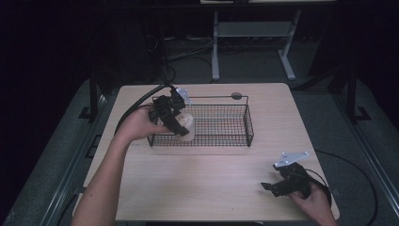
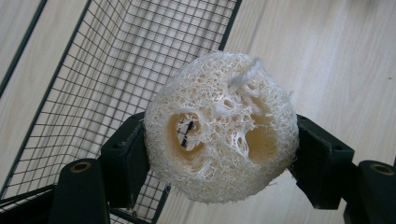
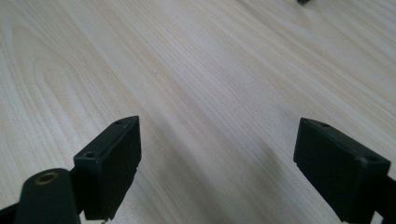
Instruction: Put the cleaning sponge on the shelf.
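Loofah sponge (image 2: 222,128) is what I hold now in my left gripper (image 2: 219,158); its two black jaws press on it from both sides, and in the left gripper view I see its pale fibrous net and the two large holes in its cut face; a short loop of white cord sits on its top edge. From the high view the sponge (image 1: 186,125) is at the left end of the black wire basket (image 1: 226,134), over the near left corner of it; I cannot tell if the sponge touches the basket floor or hangs a little above. My left gripper (image 1: 181,123) comes down on it at a slant from the left, with the hand (image 1: 139,125) behind it and the cable going off toward the far left corner of the table (image 1: 211,188). The basket stands in the far half of the table, near its centre, long side parallel to the far edge. My right gripper (image 1: 275,187) is near the near right corner of the table, low over the wood; its jaws stand wide apart, and between them in the right gripper view I see bare light wood (image 3: 201,93).
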Available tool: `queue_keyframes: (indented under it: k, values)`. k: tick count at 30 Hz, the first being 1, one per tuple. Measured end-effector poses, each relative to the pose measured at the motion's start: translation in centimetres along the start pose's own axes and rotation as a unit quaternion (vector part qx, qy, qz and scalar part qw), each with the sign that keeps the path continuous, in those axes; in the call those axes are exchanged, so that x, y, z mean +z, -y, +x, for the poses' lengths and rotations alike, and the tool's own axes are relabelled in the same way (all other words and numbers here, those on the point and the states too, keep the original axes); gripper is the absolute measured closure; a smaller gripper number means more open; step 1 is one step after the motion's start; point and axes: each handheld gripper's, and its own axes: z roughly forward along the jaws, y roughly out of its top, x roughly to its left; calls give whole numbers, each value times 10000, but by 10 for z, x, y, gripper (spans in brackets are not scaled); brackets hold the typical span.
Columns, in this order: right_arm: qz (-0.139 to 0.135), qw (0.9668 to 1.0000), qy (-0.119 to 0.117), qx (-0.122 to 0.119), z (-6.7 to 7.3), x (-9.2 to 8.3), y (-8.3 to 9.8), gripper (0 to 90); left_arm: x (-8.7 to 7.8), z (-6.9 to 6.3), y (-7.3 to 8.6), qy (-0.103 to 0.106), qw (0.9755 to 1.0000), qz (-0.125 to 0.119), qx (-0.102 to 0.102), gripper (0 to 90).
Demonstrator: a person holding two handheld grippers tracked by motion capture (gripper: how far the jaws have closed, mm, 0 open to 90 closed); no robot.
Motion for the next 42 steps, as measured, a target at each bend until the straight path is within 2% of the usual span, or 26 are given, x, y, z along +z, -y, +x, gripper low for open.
queue_keyframes:
  k: [3,5,6,13,16,26,36,39,42]
  values:
    - [-17,10000,-1,-2,0,0,0,146,1,3,-2,-1,10000,-38,-31,274]
    - [-14,10000,-3,-5,0,0,0,146,3,4,-3,-82,10000,11,-17,275]
    - [-17,10000,4,-1,0,0,0,146,4,6,-4,-28,10000,14,-21,274]
    - [-10,10000,20,-1,-1,0,1,146,9,14,-6,-1,9998,-62,-162,275]
    - [-9,10000,15,12,-1,0,1,146,11,18,-9,-3,9999,-9,-157,275]
    - [0,10000,21,-15,-1,1,1,146,15,28,-16,1,9997,-66,-216,274]
    - [4,10000,37,-13,1,-1,0,146,32,38,-15,0,9992,-32,-399,274]
    - [3,10000,33,-15,1,-1,0,146,37,41,-15,-55,9991,16,-410,274]
    - [-2,10000,28,-13,1,-1,0,146,39,43,-17,-101,9989,-50,-452,275]
